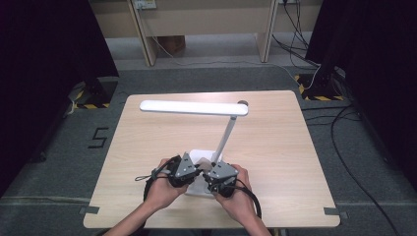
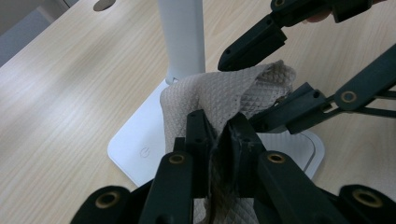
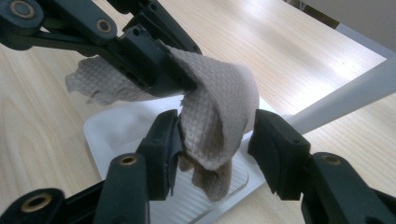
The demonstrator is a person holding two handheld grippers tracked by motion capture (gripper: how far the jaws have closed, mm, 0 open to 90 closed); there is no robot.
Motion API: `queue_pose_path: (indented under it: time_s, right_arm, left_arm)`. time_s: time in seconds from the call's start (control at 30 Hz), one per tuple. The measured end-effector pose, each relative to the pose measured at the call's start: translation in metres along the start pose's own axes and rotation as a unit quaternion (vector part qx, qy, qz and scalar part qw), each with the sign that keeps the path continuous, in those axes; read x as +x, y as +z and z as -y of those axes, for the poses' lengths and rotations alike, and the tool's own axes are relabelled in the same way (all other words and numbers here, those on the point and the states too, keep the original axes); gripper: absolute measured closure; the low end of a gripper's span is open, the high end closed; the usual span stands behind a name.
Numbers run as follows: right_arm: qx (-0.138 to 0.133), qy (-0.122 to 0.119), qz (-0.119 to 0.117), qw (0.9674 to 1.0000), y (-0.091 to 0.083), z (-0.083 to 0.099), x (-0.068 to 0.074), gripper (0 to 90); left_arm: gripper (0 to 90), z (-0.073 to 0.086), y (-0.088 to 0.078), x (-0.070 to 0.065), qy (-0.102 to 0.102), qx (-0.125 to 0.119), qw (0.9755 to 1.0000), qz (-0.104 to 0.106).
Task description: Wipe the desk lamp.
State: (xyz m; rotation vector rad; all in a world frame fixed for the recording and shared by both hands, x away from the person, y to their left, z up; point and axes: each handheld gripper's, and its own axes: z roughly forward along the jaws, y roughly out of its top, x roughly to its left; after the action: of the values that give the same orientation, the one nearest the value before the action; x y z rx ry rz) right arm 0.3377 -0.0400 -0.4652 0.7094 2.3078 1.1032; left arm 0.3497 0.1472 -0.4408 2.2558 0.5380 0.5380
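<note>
Clamping a beige paper towel (image 2: 219, 100), the left gripper (image 2: 218, 140) is keeping its jaws nearly closed, the crumpled sheet pinched tight between the two black pads. From there the towel is running forward, folding over, and hanging just above the white base (image 2: 135, 149) of a desk lamp (image 1: 196, 108).

Right gripper (image 3: 212, 135) is standing with its jaws well apart. A folded lobe of the same towel (image 3: 219, 116) is dangling between them; the left-hand pad in the right gripper view is touching the fold, while the other pad is standing clear of it, a gap showing. So it is bracketing the towel, not squeezing it.

In the left gripper view, the right gripper's jaws are sitting one above and one below the far end of the towel, beside the lamp's upright stem (image 2: 182, 37).

From the high view, both grippers are meeting tip to tip over the lamp base at the near edge of the counter (image 1: 147, 147), left gripper (image 1: 189, 172) and right gripper (image 1: 209, 176) almost touching, a hand behind each. The lamp's long head (image 1: 192, 107) is reaching leftward over the counter, well apart from the towel.
</note>
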Motion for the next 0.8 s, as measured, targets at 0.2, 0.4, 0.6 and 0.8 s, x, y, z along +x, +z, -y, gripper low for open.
queue_pose_path:
  time_s: [0.2,0.4,0.6,0.8]
  right_arm:
    - [-0.005,-0.010,-0.005,0.9999,-0.0006,0.0003,-0.0007,65.1]
    - [-0.010,-0.020,-0.004,0.9998,-0.0016,0.0002,-0.0017,74.5]
    - [-0.016,-0.010,-0.002,0.9998,-0.0032,0.0032,-0.0019,83.3]
    - [-0.011,0.000,0.002,0.9999,-0.0076,0.0045,-0.0026,83.9]
  left_arm:
    - [79.9,-0.0009,-0.0008,-0.0001,0.002,0.001,1.0000,0.001]
    - [79.8,-0.0021,-0.0006,-0.0003,0.002,0.000,1.0000,0.001]
    - [77.0,-0.0021,-0.0011,-0.0011,0.000,-0.003,1.0000,0.006]
    - [61.4,-0.0022,-0.0060,-0.0042,-0.010,-0.025,0.9996,0.008]
